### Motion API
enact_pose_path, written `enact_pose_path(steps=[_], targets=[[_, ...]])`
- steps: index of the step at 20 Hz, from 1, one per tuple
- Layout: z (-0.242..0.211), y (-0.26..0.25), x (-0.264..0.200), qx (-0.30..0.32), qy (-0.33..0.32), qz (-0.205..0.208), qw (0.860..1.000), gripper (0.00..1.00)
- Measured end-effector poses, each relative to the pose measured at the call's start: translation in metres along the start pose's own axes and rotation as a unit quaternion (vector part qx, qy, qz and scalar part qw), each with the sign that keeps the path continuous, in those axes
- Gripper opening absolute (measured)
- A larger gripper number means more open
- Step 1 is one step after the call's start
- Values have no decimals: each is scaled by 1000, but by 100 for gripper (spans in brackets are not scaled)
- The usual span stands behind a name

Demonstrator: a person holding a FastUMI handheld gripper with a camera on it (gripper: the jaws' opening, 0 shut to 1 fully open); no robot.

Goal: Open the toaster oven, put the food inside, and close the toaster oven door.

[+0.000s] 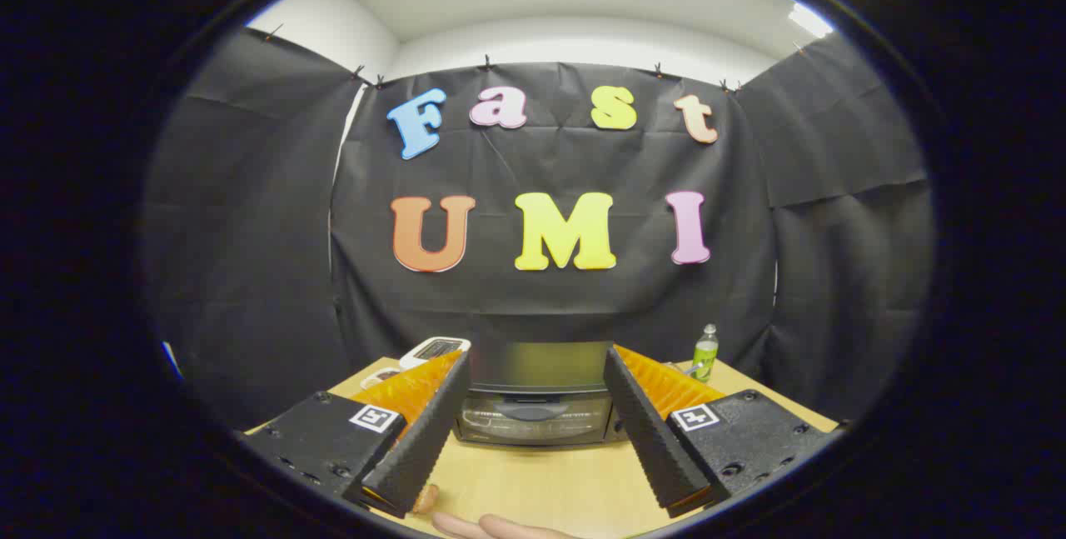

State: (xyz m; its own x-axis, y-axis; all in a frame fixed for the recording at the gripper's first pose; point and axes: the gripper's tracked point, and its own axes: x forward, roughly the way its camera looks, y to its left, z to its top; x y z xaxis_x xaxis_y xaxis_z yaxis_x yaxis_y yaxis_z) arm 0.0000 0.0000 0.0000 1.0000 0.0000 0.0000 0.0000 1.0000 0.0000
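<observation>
A dark toaster oven (537, 393) stands on the wooden table (541, 481), just beyond my fingers and framed between them. Its glass door with a curved handle looks closed. My gripper (537, 364) is open, with the two black ribbed fingers (425, 439) spread wide and nothing between them. A small brownish piece of food (426, 499) lies on the table beside the near end of the left finger, partly hidden by it. A person's hand (491, 527) rests on the table at the near edge, close to the food.
A white device with a dark screen (433, 350) sits at the back left of the table, with a small round object beside it. A green bottle (705, 353) stands at the back right. Black cloth walls close in behind the table.
</observation>
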Motion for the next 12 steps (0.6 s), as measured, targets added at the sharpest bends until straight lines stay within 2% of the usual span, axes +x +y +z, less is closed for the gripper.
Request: enact_pose_path(steps=[6, 12], targets=[[4, -31, -7, 35, -1, -25, 999, 100], [-4, -38, -2, 32, 8, -27, 999, 100]])
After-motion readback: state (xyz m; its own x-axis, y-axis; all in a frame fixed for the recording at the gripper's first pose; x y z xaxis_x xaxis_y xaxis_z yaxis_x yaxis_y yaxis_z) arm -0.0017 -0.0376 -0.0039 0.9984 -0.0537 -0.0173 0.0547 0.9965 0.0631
